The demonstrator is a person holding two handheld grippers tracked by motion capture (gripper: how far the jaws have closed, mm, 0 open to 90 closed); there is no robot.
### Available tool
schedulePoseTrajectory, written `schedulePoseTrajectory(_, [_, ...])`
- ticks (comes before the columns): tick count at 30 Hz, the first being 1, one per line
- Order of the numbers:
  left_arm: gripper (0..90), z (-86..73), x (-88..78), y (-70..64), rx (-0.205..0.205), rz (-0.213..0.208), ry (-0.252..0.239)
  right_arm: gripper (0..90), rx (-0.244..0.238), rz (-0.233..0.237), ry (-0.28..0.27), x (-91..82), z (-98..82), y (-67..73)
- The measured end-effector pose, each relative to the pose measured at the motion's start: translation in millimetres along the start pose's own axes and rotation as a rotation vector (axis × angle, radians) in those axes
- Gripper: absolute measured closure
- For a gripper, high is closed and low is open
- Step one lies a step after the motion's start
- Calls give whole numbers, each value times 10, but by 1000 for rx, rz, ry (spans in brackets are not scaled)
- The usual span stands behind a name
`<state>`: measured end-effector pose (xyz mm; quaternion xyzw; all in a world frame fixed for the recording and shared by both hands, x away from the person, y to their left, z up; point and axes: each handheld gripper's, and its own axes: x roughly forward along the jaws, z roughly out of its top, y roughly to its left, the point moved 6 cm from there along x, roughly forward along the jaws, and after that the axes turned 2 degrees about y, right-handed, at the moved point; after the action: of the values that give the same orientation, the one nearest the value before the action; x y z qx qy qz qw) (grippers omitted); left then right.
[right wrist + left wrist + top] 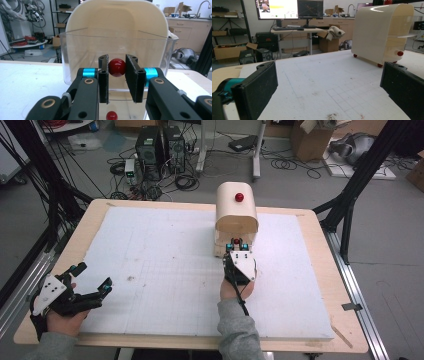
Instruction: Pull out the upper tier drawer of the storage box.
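Note:
A cream round-topped box [236, 210] stands at the far middle of the white mat, with a red knob [239, 197] on its top. A clear compartment [82, 50] juts from its front and carries a red ball knob [116, 67]. My right gripper [237, 245] is at the box's front, and its jaws in the right gripper view [116, 63] are shut on that knob. A second red ball [111, 115] sits lower down. My left gripper [93, 276] rests open near the mat's front left corner with nothing between its jaws [329, 77]. It faces the box [377, 32].
The white foam mat [165, 270] covers a wooden table [80, 235]. Small red feet [379, 65] hold the box up. Black frame legs [350, 205], computers and cables stand on the floor beyond the table's far edge.

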<state>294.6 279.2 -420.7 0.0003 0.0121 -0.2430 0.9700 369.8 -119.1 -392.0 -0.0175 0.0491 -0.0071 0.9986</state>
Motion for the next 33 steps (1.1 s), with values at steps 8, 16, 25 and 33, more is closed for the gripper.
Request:
schedulePoseTrajectory(8, [17,0,-2,5,2,2,1,733,1,9,-1,-104,-27,-1])
schedulePoseTrajectory(16, [17,-6,4,0,2,1,5,733,3,17,-4,-146,-49,-3])
schedulePoseTrajectory(25, [17,-11,8,-1,3,1,8,723,18,23,10,-159,-77,-2])
schedulePoseTrajectory(33, [17,-12,7,2,2,1,7,519,9,44,6,-169,-63,5])
